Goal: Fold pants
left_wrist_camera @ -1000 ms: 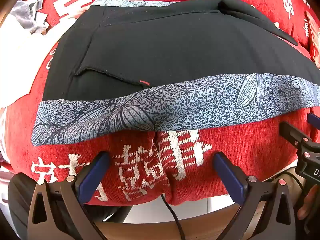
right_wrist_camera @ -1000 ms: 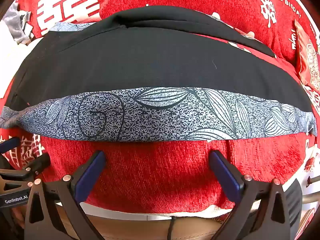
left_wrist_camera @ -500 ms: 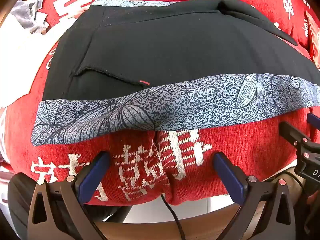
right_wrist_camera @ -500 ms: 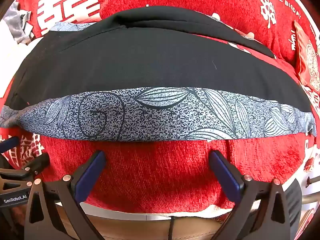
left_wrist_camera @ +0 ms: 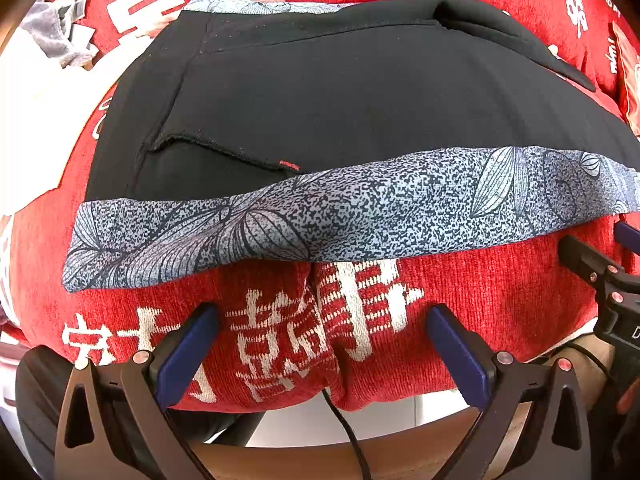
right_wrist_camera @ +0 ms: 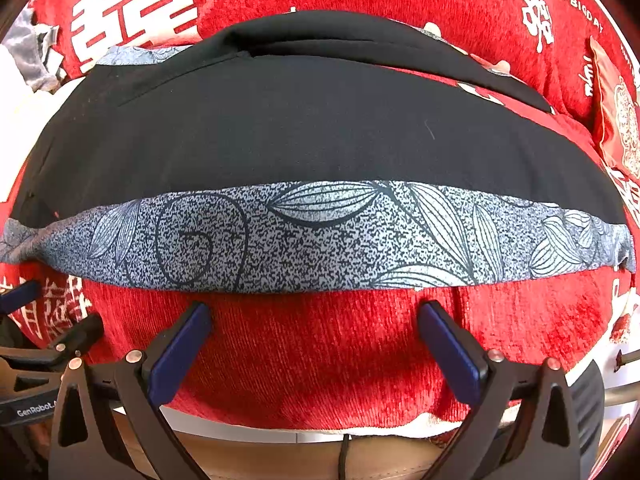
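Nothing is really moving between the earlier pictures and this moment: both views are showing the same scene, and I am only seeing a very small drift of the framing. I am keeping both tools hovering at the near edge of the red cover (left_wrist_camera: pixel 500 292), below the pants (left_wrist_camera: pixel 360 112) in each frame.

I am holding the left gripper (left_wrist_camera: pixel 324 344) wide, with nothing between its blue pads, and the right gripper (right_wrist_camera: pixel 314 340) is standing wide and empty too.

The pants are lying across the middle of both views, black cloth with a grey leaf-printed band (right_wrist_camera: pixel 320 240) along the lower edge. I am judging that they are already folded lengthwise, one leg on the other, because a second layer is showing at the upper right of the left view. What is remaining, I think, is the crosswise folding. Neither gripper is touching the cloth, so that step is not yet begun.
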Demonstrator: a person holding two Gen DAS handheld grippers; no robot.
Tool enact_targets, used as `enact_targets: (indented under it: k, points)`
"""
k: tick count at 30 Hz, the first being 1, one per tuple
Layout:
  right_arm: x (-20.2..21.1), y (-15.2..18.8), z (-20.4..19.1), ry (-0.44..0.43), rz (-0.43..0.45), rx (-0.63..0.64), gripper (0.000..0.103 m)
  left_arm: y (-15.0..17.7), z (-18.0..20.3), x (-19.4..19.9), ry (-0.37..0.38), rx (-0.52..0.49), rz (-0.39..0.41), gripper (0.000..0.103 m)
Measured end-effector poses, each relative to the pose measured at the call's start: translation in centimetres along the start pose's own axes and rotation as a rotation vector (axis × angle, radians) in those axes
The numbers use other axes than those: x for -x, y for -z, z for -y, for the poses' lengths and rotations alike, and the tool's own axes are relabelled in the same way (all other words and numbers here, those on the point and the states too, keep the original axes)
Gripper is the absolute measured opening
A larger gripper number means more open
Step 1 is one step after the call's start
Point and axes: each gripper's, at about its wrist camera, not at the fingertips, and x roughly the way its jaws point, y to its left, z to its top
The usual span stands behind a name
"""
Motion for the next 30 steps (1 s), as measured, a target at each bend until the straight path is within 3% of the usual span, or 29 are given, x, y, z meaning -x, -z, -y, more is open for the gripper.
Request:
enact_targets:
  k: [23,30]
  points:
    - [0.5,0.7,-0.2,0.023,0.058,-0.034,0.103,0.0,0.2,0.0,-0.009,-0.004,0.006,0.103]
    - [0.9,0.0,0.0,0.022,0.011,-0.012,0.103,-0.1,0.2,0.2,-0.008,-0.010,-0.004,0.103]
